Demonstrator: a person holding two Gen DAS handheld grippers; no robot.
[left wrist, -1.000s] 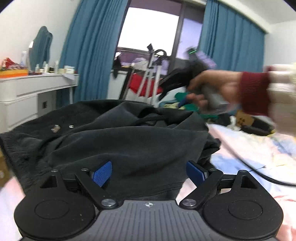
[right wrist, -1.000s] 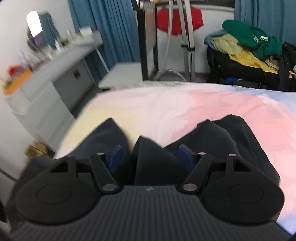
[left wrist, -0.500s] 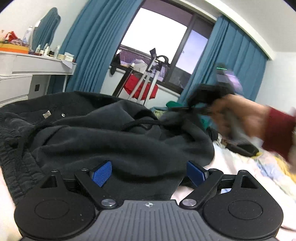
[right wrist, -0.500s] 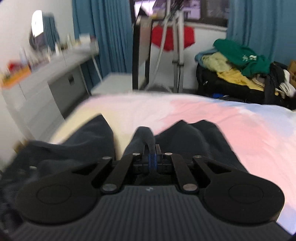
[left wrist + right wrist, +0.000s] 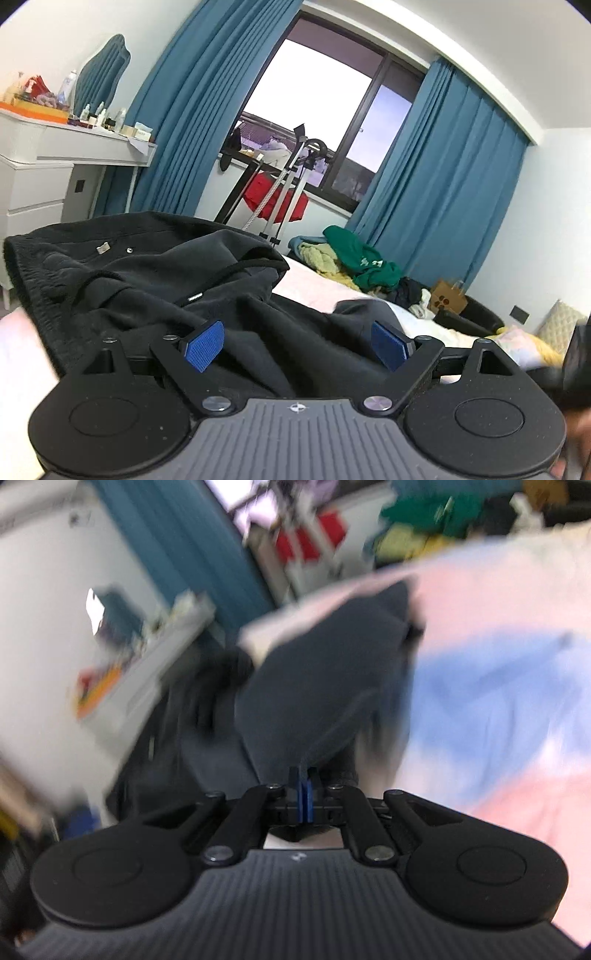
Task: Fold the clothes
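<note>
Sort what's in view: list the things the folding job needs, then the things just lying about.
Job:
black garment
left gripper, open over it
right gripper, shut on its fabric
bed

Lying about:
green top
red cloth
drying rack
dresser
paper bag
curtains

Black grippers [image 5: 297, 347], blue pads [image 5: 205, 345] (seemingly ribbed)

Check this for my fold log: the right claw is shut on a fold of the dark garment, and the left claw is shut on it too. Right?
Not quite. The right claw is shut on the dark garment, but the left claw is open: the left wrist view shows its blue pads wide apart over the cloth.
</note>
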